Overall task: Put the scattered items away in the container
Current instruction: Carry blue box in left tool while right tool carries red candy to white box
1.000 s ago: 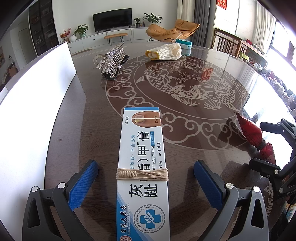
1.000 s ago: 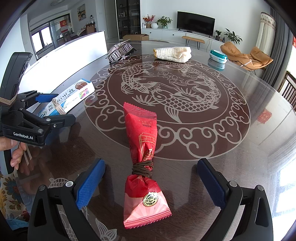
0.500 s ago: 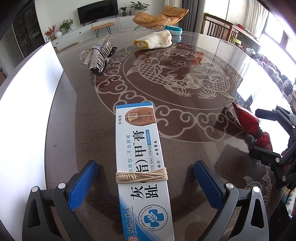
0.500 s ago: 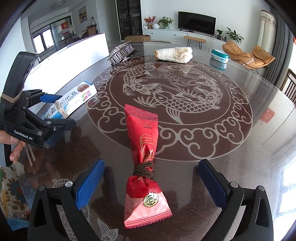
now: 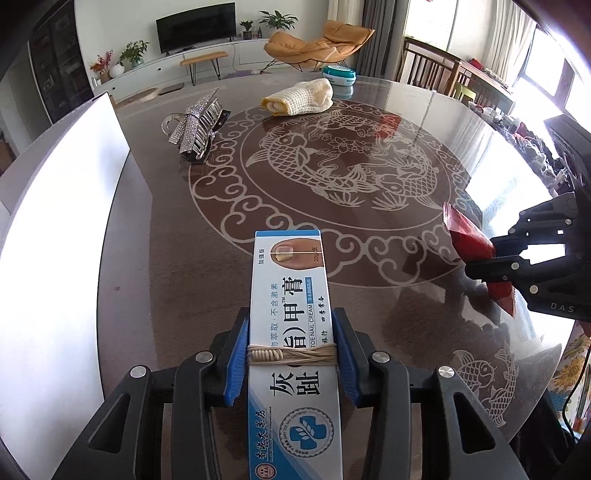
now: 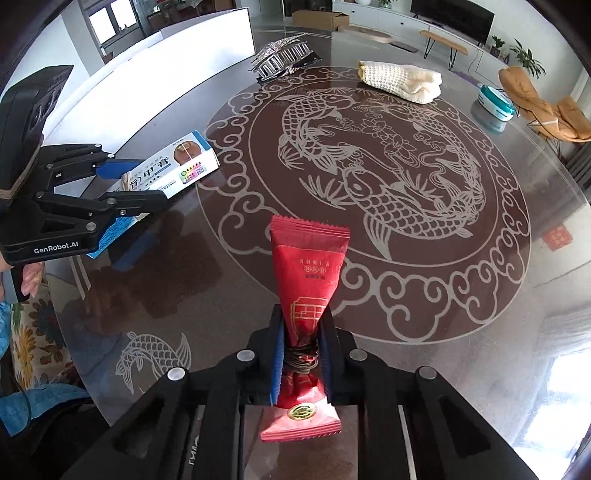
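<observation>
Now both tongs, wide apart a moment ago, are clenched: the left tongs (image 5: 291, 356), closing, on the ointment box (image 5: 291, 332) at lower centre; the right tongs (image 6: 301, 356) on the red snack packet (image 6: 306, 280). Both items can be judged ready for carrying to the white container (image 5: 62, 221) at the counter's (image 5: 369, 129) left edge.

A dark glass-topped desk (image 5: 155, 258) with a carp pattern; beyond it a television (image 5: 195, 27), an orange lounge chair (image 5: 317, 44) (empty) and potted plants (image 5: 135, 51).
</observation>
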